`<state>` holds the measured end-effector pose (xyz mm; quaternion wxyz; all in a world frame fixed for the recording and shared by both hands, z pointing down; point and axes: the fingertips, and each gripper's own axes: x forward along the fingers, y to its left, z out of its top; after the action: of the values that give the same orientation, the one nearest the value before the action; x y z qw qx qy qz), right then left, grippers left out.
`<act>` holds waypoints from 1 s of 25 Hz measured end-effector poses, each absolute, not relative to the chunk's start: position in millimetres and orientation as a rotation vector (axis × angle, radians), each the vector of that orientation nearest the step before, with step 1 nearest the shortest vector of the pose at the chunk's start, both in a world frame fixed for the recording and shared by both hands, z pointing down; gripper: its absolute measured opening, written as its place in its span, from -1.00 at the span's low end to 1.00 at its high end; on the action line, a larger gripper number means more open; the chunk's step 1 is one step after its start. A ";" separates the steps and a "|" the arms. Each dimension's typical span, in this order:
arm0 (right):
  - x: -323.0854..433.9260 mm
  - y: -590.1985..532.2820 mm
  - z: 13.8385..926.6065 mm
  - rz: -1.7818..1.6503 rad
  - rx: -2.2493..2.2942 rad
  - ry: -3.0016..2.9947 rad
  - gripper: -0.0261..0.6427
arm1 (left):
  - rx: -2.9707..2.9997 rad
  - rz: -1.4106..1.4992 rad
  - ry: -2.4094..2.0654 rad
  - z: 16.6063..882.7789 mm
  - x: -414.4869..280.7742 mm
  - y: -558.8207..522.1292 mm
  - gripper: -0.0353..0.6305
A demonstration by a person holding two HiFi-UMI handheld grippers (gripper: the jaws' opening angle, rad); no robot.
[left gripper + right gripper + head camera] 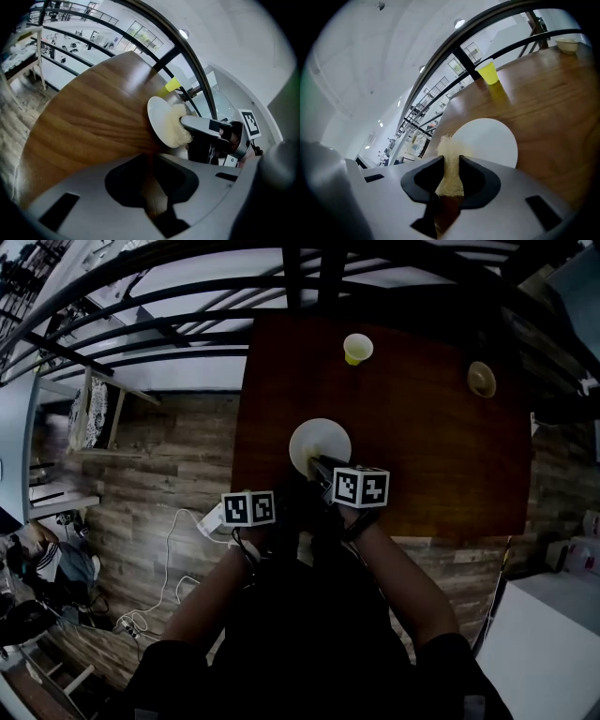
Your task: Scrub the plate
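White plate (492,140) looks stiff, slick, chippable. My right claw (451,160) is clamped on the squishy sponge (446,145), left claw (151,161) hangs slightly parted and empty. I'd brace the rim.

In the head view, the near rim of the round white plate (320,437) lay hidden under the right gripper (319,468), which also hid the pale yellow sponge (449,164). The sponge's near end vanished between the jaws. The small yellow cup (172,85) showed only partly beyond the plate's far rim.
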<state>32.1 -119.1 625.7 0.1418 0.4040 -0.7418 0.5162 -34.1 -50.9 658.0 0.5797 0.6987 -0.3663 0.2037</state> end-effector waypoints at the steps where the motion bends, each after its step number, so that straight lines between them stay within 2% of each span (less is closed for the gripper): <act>1: 38.1 -117.8 625.0 1.491 1.176 -2.138 -0.59 | 1.635 0.481 -0.856 657.4 -32.9 -50.2 -0.71; 14: 98.4 -111.0 618.5 1.497 1.293 -2.120 -0.59 | 1.659 0.529 -0.877 656.7 -23.1 -47.3 -0.71; 20: 103.4 -109.9 614.5 1.489 1.315 -2.116 -0.59 | 1.641 0.299 -0.904 638.9 -26.0 -83.7 -0.71; 25: 79.8 -108.6 615.5 1.492 1.267 -2.129 -0.60 | 1.613 0.268 -0.886 641.5 -18.5 -104.5 -0.71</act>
<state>79.8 -108.6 615.5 0.1243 0.4347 -0.7304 0.5119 -18.5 -104.5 641.5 0.5978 0.6952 -0.3820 0.1154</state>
